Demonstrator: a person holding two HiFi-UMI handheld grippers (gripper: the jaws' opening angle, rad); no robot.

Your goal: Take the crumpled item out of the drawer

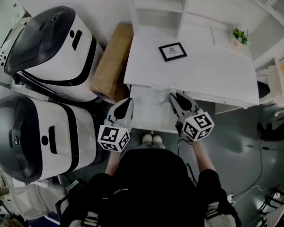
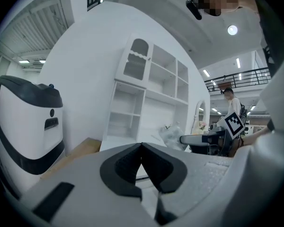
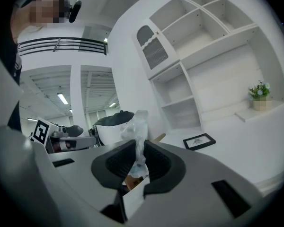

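Right gripper (image 3: 135, 167) is pinching the crumpled bag (image 3: 137, 126) — its long axis standing upright between the pads, above the drawer's (image 1: 143, 113) right edge; left gripper (image 2: 143, 167) is hovering alongside, jaws together, empty.

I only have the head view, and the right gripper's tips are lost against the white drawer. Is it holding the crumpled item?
Observer: Yes. The right gripper view shows the right gripper shut on the crumpled plastic, which sticks up above the jaws.
Operator: And the left gripper?
Observer: Its own view shows the jaws together with nothing between them.
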